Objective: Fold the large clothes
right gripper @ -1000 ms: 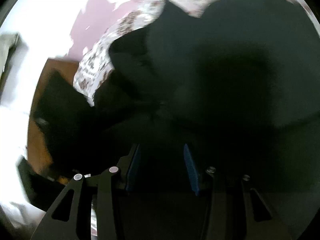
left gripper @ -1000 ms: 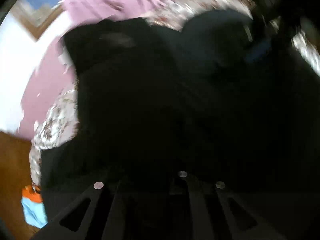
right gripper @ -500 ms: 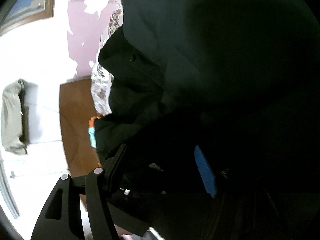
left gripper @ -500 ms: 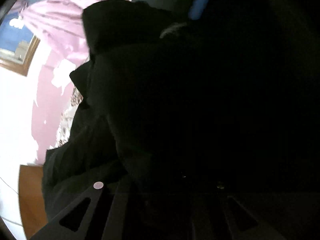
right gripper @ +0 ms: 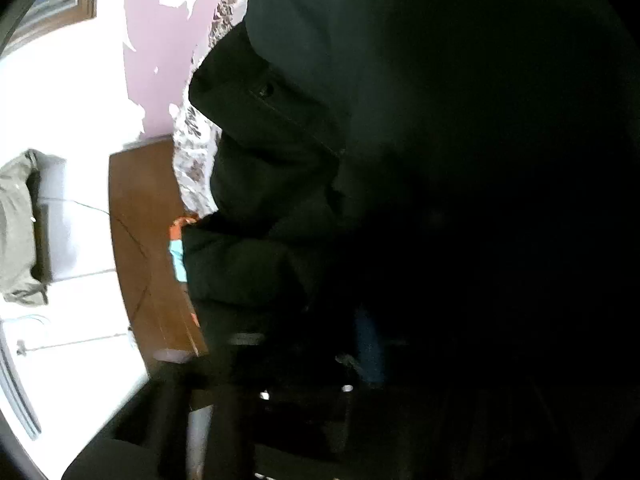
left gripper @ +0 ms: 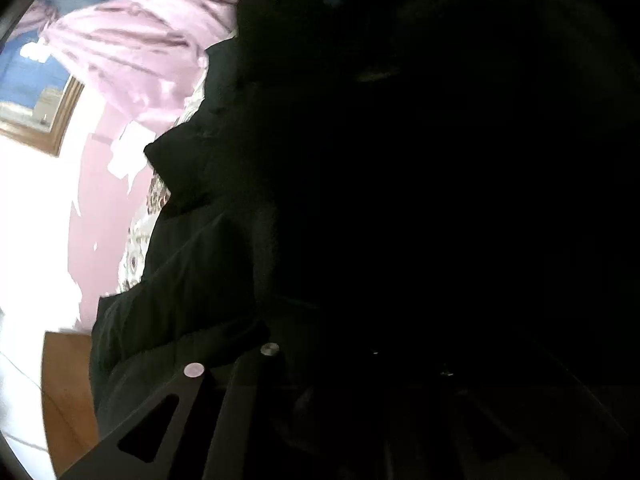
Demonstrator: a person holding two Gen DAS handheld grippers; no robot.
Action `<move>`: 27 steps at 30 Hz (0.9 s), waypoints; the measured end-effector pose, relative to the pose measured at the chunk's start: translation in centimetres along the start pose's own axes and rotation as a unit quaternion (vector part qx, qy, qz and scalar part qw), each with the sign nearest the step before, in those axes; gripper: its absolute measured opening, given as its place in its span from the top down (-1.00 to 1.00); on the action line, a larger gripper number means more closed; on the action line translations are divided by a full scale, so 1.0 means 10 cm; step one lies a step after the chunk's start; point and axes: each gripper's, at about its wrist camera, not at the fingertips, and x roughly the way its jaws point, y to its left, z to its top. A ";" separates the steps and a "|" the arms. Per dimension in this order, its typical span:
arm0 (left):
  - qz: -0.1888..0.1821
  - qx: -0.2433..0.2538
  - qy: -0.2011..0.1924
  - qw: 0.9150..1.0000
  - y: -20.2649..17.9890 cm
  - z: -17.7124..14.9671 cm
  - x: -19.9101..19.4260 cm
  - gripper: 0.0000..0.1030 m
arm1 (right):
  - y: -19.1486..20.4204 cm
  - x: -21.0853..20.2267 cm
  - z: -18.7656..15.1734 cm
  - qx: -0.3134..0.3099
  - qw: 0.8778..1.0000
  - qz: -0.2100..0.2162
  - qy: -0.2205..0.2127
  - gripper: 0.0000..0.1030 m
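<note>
A large black garment hangs close in front of both cameras and fills most of both views. In the left wrist view, cloth drapes over my left gripper; its fingertips are hidden in the folds. In the right wrist view, my right gripper is buried in the black cloth; one blue finger pad shows faintly. A buttoned cuff or flap of the garment hangs at the upper left.
A floral bedspread and a brown wooden bed frame show at the left. A pink curtain, a framed picture and bright white wall lie beyond. A grey-green cloth lies far left.
Both grippers have lifted the garment up off the bed. The black cloth now covers much more of both views, and the bedspread has shrunk to a strip at the left.
</note>
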 end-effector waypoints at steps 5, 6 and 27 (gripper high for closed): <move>-0.022 -0.044 -0.007 0.999 0.17 -0.05 -0.15 0.66 | 0.05 -0.03 -0.05 -0.050 0.998 -0.032 0.016 0.92; -0.032 -0.057 -0.007 0.998 0.20 -0.06 -0.19 0.66 | 0.05 -0.04 -0.07 -0.056 0.998 -0.036 0.016 0.92; -0.177 -0.406 -0.046 0.895 1.77 -0.45 -0.04 0.42 | -0.22 -1.38 0.38 -0.185 0.955 -0.180 -0.148 0.76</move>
